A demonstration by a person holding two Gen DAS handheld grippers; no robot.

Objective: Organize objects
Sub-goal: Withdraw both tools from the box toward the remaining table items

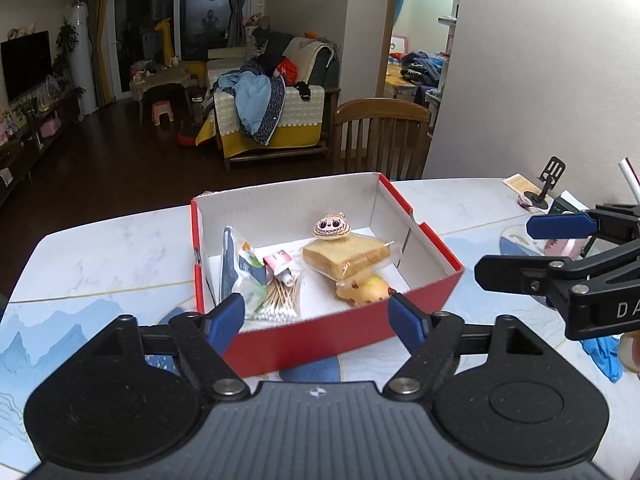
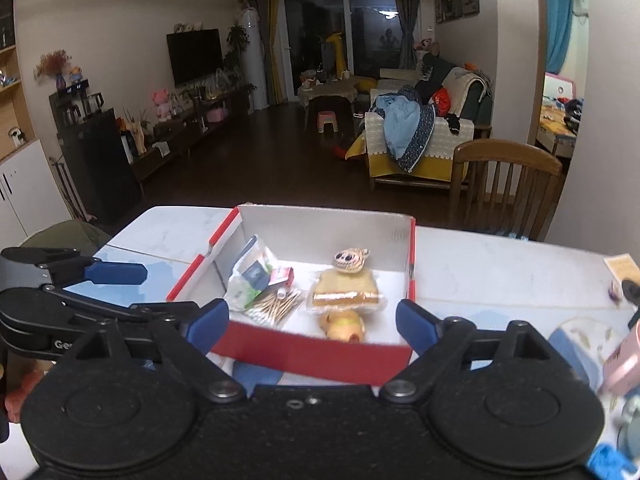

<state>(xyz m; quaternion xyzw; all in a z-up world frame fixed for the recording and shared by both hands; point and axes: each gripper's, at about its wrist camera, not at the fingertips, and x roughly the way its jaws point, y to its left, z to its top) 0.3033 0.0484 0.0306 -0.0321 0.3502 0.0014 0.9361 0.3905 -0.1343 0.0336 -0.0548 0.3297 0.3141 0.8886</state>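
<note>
A red box with a white inside (image 1: pixel 436 240) (image 2: pixel 312 354) stands on the marble table. It holds wrapped bread (image 1: pixel 346 254) (image 2: pixel 346 292), a monster-face charm (image 1: pixel 329 227) (image 2: pixel 350 260), a yellow toy (image 1: pixel 366 290) (image 2: pixel 344 326), a bag of cotton swabs (image 1: pixel 280 298) (image 2: pixel 276 304), a small red tube (image 1: pixel 278 262) and a wipes packet (image 1: pixel 244 268) (image 2: pixel 250 276). My left gripper (image 1: pixel 318 322) is open and empty just before the box's near wall. My right gripper (image 2: pixel 312 322) is open and empty at the same wall; it also shows in the left wrist view (image 1: pixel 516 248).
A wooden chair (image 1: pixel 382 136) (image 2: pixel 504 184) stands behind the table. A black phone stand (image 1: pixel 546 180), a card (image 1: pixel 520 184) and a pink item (image 2: pixel 624 356) lie at the table's right. A blue cloth (image 1: pixel 604 354) lies near the right edge.
</note>
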